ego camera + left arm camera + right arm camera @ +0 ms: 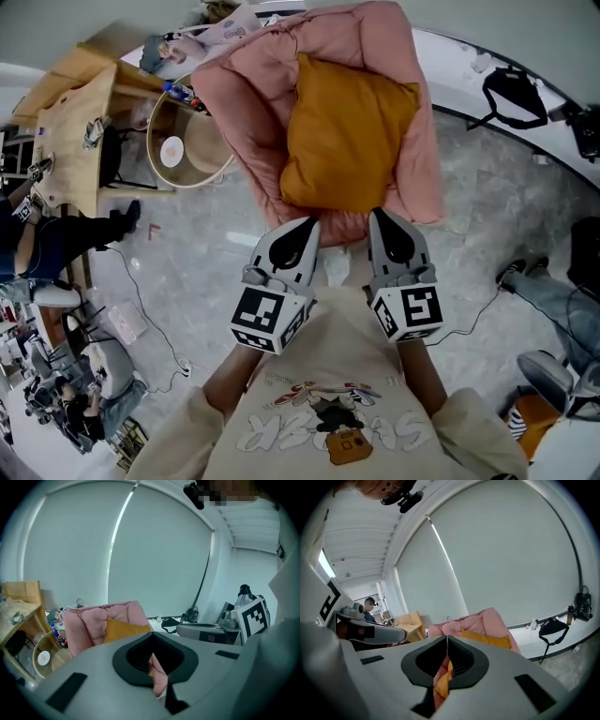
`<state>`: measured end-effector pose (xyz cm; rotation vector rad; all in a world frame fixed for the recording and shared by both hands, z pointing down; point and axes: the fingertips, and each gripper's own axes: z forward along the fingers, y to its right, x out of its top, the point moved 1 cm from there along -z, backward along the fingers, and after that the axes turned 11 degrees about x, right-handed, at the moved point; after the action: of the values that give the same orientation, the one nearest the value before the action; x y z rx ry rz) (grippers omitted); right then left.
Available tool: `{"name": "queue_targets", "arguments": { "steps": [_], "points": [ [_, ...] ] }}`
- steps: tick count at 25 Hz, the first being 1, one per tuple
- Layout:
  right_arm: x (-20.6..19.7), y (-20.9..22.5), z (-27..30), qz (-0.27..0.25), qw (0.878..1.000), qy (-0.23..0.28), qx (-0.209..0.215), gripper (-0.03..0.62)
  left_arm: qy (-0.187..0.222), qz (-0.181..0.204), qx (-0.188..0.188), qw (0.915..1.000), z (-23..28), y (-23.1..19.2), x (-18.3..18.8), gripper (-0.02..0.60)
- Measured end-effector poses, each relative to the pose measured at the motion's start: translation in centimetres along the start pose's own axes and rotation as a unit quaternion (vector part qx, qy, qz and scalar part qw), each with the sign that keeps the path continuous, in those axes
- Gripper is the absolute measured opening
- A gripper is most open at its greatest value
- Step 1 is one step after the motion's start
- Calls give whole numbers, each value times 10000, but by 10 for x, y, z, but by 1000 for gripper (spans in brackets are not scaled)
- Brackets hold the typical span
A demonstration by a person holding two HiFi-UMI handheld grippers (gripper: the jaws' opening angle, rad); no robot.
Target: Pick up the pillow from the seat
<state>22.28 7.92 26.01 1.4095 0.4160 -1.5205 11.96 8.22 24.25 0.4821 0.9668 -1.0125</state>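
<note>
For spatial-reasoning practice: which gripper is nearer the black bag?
Right. The black bag lies ahead and to the right of the right gripper; the left gripper sits farther left.

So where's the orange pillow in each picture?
Head view: pillow at top middle.
Left gripper view: pillow left of centre, lower half.
Right gripper view: pillow right of centre, lower half.
Shared landmark: the pink seat around it.

seat [234,103] front edge: partly hidden under the fingers [298,242]
pillow [123,629] lower half: behind the fingers, left gripper view
</note>
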Motion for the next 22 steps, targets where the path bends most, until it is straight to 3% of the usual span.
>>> {"name": "queue_targets", "arguments": {
  "steps": [6, 13, 22],
  "points": [
    [6, 12, 21, -225, 9992, -226, 254, 23, -10, -106, 154, 9998, 13, -13, -2, 5],
    [22, 29, 66, -612, 9971, -427, 118, 73, -31, -277, 57, 9996, 40, -60, -10, 5],
    [9, 23, 127, -538, 9958, -714, -181, 101, -96, -627, -111, 9979, 75, -115, -15, 6]
  ]
}}
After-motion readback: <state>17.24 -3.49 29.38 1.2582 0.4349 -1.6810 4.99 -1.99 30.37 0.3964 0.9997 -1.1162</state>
